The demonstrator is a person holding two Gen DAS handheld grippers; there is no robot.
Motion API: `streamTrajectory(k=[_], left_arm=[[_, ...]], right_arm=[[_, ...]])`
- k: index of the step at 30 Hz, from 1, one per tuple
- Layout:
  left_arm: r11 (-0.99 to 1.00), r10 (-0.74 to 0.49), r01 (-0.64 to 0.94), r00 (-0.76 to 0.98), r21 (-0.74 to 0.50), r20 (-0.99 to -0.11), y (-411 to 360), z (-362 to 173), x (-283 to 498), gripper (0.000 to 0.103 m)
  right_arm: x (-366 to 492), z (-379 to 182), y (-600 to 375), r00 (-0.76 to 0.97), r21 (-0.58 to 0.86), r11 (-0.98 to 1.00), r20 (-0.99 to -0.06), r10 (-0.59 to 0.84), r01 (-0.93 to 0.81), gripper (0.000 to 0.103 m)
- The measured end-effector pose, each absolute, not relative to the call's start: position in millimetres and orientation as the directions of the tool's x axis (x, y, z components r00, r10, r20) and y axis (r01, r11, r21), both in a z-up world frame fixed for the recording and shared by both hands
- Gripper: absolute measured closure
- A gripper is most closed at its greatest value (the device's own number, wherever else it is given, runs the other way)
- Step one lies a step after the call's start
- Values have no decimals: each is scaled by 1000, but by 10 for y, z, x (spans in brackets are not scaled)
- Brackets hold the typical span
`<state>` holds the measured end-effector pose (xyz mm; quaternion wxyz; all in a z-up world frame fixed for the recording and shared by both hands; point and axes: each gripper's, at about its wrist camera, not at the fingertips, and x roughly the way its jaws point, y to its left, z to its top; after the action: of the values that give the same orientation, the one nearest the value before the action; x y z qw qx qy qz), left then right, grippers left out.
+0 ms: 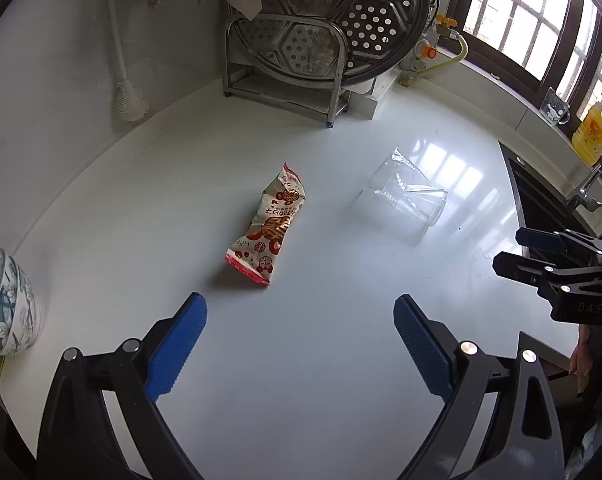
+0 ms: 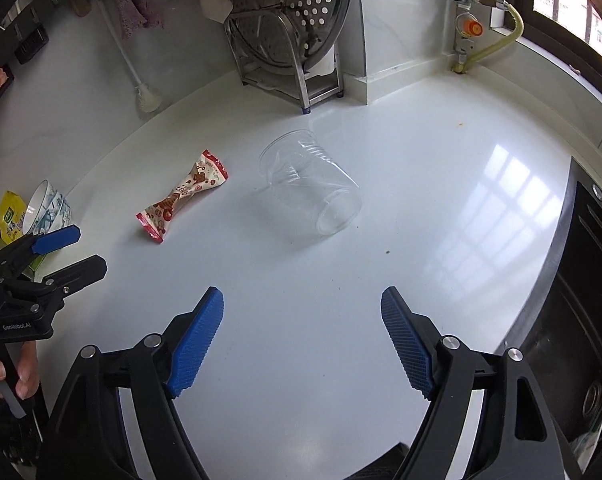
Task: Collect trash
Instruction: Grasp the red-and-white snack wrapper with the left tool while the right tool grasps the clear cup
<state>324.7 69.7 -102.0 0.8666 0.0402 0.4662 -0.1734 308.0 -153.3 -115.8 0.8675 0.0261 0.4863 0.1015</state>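
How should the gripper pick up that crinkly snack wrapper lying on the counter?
Grip the snack wrapper at its twisted, pinched waist, coming from above with the left gripper, which is open with nothing between its fingers. The wrapper lies flat on the white counter, and both ends fan out wide, so the narrow middle probably fits best between the pads and is least likely to slip.

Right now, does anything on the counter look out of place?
Yes. A clear plastic cup lies tipped on its side, dented, mid-counter. Left of it a twisted snack wrapper lies loose. Nothing looks spilled.
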Motion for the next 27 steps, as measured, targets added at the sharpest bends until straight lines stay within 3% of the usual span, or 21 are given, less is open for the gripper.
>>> streamTrajectory(k=[27], left_arm=[[907, -321, 403, 467, -125, -824, 456, -1560, 4060, 10]], right_arm=[[4249, -1657, -1282, 441, -36, 960, -893, 94, -277, 24]])
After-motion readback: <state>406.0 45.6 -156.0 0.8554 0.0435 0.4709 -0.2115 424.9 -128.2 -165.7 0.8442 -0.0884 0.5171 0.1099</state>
